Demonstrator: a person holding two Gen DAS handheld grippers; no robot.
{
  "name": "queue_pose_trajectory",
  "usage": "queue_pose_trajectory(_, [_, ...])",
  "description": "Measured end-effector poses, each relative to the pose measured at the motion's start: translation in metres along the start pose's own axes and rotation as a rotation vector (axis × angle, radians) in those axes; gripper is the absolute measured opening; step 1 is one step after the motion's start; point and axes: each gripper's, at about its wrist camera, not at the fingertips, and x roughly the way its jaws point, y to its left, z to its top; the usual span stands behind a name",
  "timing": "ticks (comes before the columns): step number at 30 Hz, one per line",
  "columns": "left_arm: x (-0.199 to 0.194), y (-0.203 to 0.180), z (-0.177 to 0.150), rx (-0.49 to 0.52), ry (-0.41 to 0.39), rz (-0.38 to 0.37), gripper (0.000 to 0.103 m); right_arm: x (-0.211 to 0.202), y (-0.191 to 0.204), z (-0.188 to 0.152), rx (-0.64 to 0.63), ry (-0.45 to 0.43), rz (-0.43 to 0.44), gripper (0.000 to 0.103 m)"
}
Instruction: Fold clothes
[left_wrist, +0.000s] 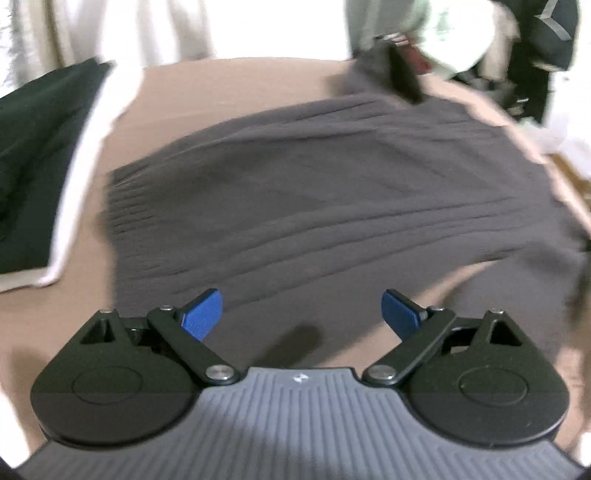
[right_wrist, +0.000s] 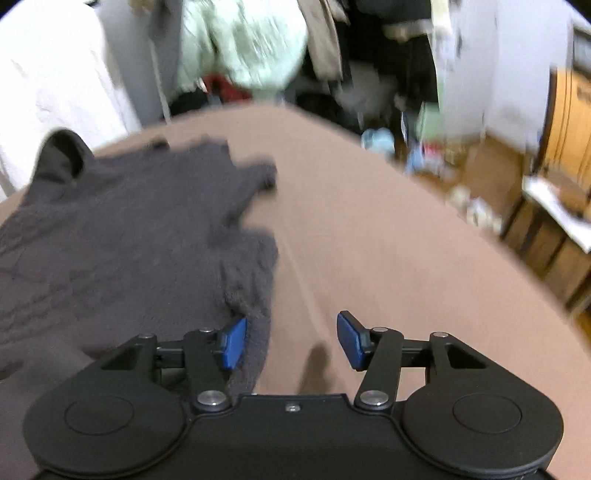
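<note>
On the brown bed (left_wrist: 236, 88) the grey sweater (left_wrist: 332, 192) lies spread; your left hand-held gripper (left_wrist: 302, 314) and right hand-held gripper (right_wrist: 291, 341) both gape empty at its near edge, so pinch only sweater cloth.

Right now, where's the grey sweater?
The sweater lies spread on the tan bed cover, filling the middle of the left wrist view. In the right wrist view it sits on the left, its edge between the open jaws of the right gripper.

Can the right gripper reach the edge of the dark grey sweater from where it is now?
Probably yes. The right gripper is open, and the sweater edge lies beside its left finger on the brown cover, with nothing between.
</note>
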Motion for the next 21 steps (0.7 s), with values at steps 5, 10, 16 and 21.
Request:
queue_pose_trajectory(5, [0.019, 0.000, -0.011, 0.101, 0.074, 0.134, 0.094, -0.040, 0.055, 0.010, -0.173, -0.091, 0.250, 0.058])
queue_pose_trajectory(10, [0.027, -0.022, -0.015, 0.129, 0.104, -0.021, 0.094, -0.038, 0.151, -0.013, -0.431, 0.044, 0.669, 0.061])
queue_pose_trajectory(16, [0.061, -0.046, -0.016, 0.258, 0.023, 0.133, 0.099, -0.021, 0.252, -0.053, -0.860, 0.087, 0.758, 0.060])
queue_pose_trajectory(21, [0.055, -0.026, -0.010, 0.127, -0.058, 0.069, 0.052, -0.018, 0.285, -0.058, -0.903, 0.068, 0.729, 0.062])
